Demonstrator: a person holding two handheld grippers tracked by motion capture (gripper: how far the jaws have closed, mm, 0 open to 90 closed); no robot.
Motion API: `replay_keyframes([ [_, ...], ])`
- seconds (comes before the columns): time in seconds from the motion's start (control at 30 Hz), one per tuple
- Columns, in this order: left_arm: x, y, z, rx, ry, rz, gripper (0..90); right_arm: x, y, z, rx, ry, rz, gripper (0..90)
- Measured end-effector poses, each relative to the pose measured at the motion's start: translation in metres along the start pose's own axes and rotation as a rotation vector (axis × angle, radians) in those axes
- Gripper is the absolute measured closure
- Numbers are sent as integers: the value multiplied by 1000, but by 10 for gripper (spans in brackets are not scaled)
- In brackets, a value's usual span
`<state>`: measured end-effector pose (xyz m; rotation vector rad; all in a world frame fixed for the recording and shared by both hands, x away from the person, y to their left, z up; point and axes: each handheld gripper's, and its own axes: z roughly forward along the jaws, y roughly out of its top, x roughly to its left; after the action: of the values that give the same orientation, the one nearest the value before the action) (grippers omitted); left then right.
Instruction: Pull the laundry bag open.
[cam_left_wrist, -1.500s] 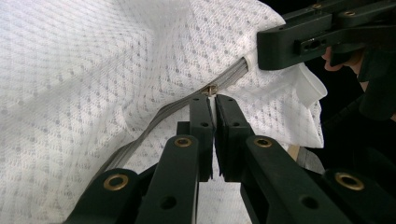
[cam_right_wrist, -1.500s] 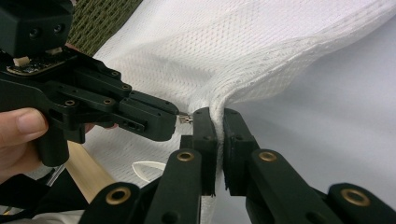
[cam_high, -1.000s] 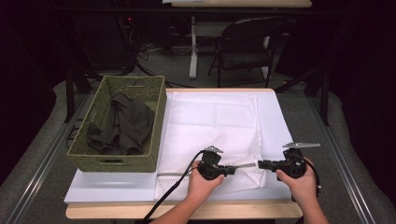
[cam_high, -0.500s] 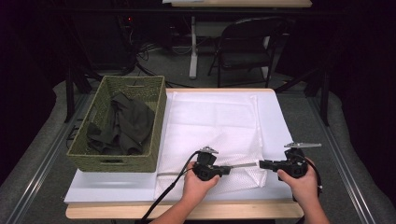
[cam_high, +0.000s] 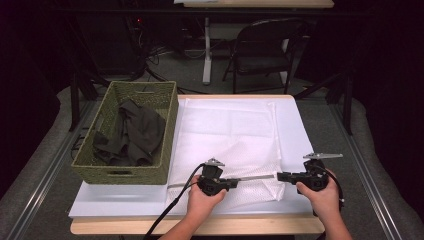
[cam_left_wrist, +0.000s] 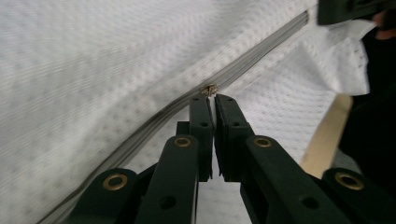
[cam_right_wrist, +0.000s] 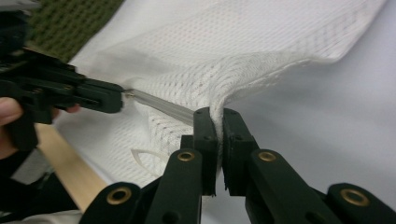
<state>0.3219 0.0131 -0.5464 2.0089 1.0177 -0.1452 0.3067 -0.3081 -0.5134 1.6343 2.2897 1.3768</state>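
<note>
White mesh laundry bag (cam_high: 230, 137), lying flat on the table beside the basket. Grey zipper (cam_high: 256, 177) along near edge, stretched taut; small brass slider (cam_left_wrist: 208, 89) on it.

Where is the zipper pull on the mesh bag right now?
In the left gripper view the zipper pull sits at the tips of the left gripper, on the grey zipper along the near edge of the white mesh bag.
</note>
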Motion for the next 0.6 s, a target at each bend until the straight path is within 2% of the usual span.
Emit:
replay_keyframes([
  [0.07,3,-1,-3,2,8,0,868,0,0,0,-1,-18,-10,861],
  [0.1,5,-3,-5,-11,-6,-17,868,-1,0,0,-2,-22,-11,860],
  [0.13,6,-4,-7,-6,-5,-27,868,-2,0,-1,-1,0,2,861],
  [0.17,7,-5,-10,-6,16,-14,867,-2,0,-1,-1,-22,-7,860],
  [0.23,9,-7,-14,-12,5,-23,868,-2,0,-1,-1,-7,-1,860],
  [0.27,9,-7,-16,-10,29,-14,868,-2,0,-1,-1,4,4,860],
  [0.3,9,-8,-18,-13,32,-14,868,-2,0,-1,1,-20,-9,860],
  [0.33,10,-9,-19,-17,27,-18,868,-2,0,-1,2,-24,-11,860],
  [0.37,11,-10,-20,-13,41,-20,867,-2,0,-1,-1,-1,4,860],
  [0.4,12,-10,-21,-11,60,-13,868,-2,0,-1,-2,-7,2,860],
  [0.43,13,-12,-22,-13,70,-14,867,-2,0,-1,-2,-24,-4,860],
  [0.5,17,-14,-25,-12,67,-33,867,-3,0,-2,-3,-19,-1,860],
  [0.53,18,-15,-26,-11,86,-29,868,-3,0,-2,-4,-16,1,860],
  [0.57,19,-16,-28,-15,98,-30,867,-3,0,-2,-6,-33,-6,860],
  [0.6,21,-17,-31,-15,100,-35,867,-3,-1,-2,-4,-32,-6,860],
])
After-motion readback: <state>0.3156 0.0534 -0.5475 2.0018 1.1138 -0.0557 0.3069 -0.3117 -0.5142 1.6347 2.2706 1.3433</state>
